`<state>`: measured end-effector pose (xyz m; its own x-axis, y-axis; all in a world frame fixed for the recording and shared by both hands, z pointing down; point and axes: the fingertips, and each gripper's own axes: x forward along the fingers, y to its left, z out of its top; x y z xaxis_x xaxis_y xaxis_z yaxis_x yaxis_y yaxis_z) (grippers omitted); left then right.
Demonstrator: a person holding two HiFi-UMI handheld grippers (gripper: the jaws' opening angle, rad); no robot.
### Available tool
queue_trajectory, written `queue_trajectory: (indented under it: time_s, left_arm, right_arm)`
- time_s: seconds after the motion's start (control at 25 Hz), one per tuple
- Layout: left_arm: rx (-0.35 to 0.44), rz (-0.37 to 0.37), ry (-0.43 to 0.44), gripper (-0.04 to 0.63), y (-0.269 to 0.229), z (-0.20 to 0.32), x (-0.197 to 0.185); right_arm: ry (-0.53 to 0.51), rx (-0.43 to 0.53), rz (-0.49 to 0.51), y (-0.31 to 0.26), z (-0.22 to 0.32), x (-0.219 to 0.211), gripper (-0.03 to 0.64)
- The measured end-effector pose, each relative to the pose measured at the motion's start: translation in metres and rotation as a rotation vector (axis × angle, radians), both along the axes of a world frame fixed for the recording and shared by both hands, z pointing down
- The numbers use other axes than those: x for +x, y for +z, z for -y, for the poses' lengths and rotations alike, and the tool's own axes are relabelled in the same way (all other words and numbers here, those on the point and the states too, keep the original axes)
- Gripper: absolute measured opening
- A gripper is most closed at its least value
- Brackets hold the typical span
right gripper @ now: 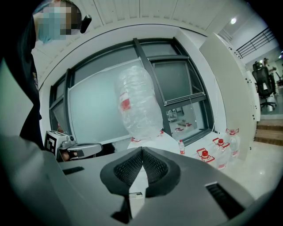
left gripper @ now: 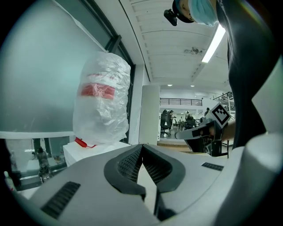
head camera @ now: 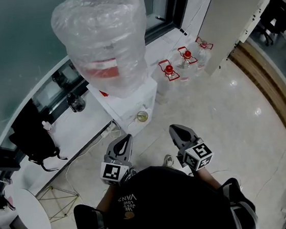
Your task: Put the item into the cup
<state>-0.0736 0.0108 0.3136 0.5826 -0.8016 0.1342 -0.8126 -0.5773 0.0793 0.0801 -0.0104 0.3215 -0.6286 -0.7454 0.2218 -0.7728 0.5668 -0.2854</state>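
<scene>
Small round cup [head camera: 142,116] on the white dispenser [head camera: 126,108]; left gripper [head camera: 126,138] and right gripper [head camera: 174,129] closed, empty

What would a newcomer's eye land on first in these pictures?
The big plastic-wrapped water bottle on top of the white dispenser dominates the upper middle of the head view. To its right, three red-capped water jugs stand on the glossy floor. Below, the left gripper and right gripper hang side by side, both shut and empty.
</scene>
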Motion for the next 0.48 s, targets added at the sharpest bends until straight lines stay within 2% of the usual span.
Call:
queue_trajectory:
  time_s: [0.48]
  left_arm:
    - [0.001,-0.015,-0.006,0.020,-0.0015,-0.0049,-0.0004]
  right_arm:
    - [-0.002,-0.006,0.004,0.0042,-0.0048,-0.0005,0.043]
